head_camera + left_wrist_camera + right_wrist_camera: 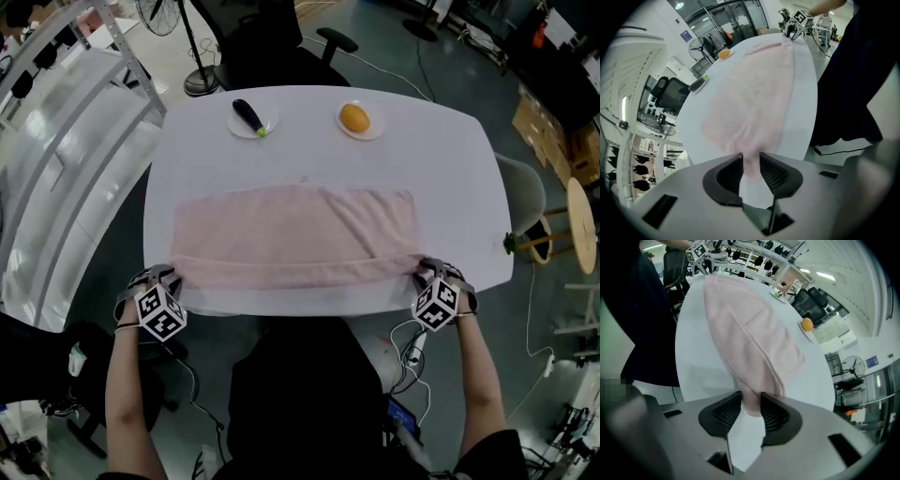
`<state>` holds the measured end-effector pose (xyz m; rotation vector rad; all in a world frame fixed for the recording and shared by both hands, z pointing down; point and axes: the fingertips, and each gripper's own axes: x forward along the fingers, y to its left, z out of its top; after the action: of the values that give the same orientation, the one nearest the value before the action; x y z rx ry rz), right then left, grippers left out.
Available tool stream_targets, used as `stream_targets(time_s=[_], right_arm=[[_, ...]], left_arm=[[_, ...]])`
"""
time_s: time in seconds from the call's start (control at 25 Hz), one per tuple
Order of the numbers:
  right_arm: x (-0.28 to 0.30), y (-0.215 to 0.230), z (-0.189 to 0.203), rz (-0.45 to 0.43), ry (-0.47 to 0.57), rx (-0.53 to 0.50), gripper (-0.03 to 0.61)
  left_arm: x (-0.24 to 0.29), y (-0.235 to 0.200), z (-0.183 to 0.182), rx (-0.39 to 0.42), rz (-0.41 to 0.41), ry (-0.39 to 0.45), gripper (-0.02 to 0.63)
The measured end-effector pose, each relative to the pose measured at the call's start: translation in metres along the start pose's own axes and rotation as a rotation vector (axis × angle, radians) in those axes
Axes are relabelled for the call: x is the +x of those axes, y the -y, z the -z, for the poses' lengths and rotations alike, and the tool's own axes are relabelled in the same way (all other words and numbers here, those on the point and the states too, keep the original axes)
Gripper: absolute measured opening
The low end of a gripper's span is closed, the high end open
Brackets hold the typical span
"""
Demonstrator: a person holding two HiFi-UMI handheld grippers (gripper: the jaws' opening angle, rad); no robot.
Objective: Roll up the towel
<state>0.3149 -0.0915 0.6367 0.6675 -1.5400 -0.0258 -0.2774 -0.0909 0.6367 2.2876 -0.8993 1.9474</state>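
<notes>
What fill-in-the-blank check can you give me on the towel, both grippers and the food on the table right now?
1. The pink towel lies spread flat on the ____ table.
2. The left gripper and the right gripper are each shut on one near ____ of the towel.
3. In the head view, the eggplant sits to the ____ of the orange.

Missing words: white; corner; left.
</notes>
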Motion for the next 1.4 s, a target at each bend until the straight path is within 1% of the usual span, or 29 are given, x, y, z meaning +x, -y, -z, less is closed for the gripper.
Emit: stream_targets(time_s=[0.12,0.24,0.36,0.44,0.48,0.56,0.72,0.88,0.96,1.08,1.2,1.32,1.4], right_arm=[[0.005,0.001,0.000,-0.009,-0.004,0.019,0.128],[0.008,-0.001,0.001,-0.029,-0.005,0.007,0.121],[0.009,-0.001,0.001,-0.033,0.005,0.010,0.116],[0.008,-0.002,0.002,-0.026,0.000,-0.007,0.094],[0.008,-0.001,0.002,-0.018,-0.005,-0.030,0.075],[0.005,0.002,0.001,0.004,-0.006,-0.094,0.057],[-0.010,0.018,-0.008,0.057,0.020,-0.214,0.043],[-0.027,0.025,-0.016,0.068,0.070,-0.338,0.040],[-0.033,0.020,-0.019,0.038,0.095,-0.390,0.038],[-0.036,0.003,-0.016,-0.050,0.092,-0.430,0.038],[-0.033,-0.017,-0.008,-0.123,0.071,-0.446,0.038],[-0.026,-0.032,-0.002,-0.157,0.051,-0.452,0.037],[-0.019,-0.040,0.002,-0.177,0.037,-0.446,0.037]], left_arm=[[0.005,0.000,0.001,0.027,-0.004,-0.028,0.093],[0.011,0.002,0.002,0.060,-0.013,-0.052,0.061],[0.015,0.002,0.001,0.061,-0.022,-0.064,0.048],[0.016,0.000,0.001,0.062,-0.029,-0.065,0.043],[0.015,-0.002,0.001,0.065,-0.037,-0.065,0.038],[0.011,-0.008,0.003,0.066,-0.056,-0.062,0.034],[-0.005,-0.024,0.003,0.044,-0.115,-0.036,0.031],[-0.024,-0.034,0.011,0.031,-0.176,-0.020,0.030],[-0.030,-0.033,0.020,0.025,-0.178,-0.024,0.029],[-0.032,-0.018,0.033,0.036,-0.137,-0.048,0.026],[-0.032,-0.001,0.043,0.044,-0.089,-0.070,0.023],[-0.026,0.011,0.049,0.043,-0.052,-0.085,0.021],[-0.019,0.016,0.052,0.062,-0.034,-0.103,0.021]])
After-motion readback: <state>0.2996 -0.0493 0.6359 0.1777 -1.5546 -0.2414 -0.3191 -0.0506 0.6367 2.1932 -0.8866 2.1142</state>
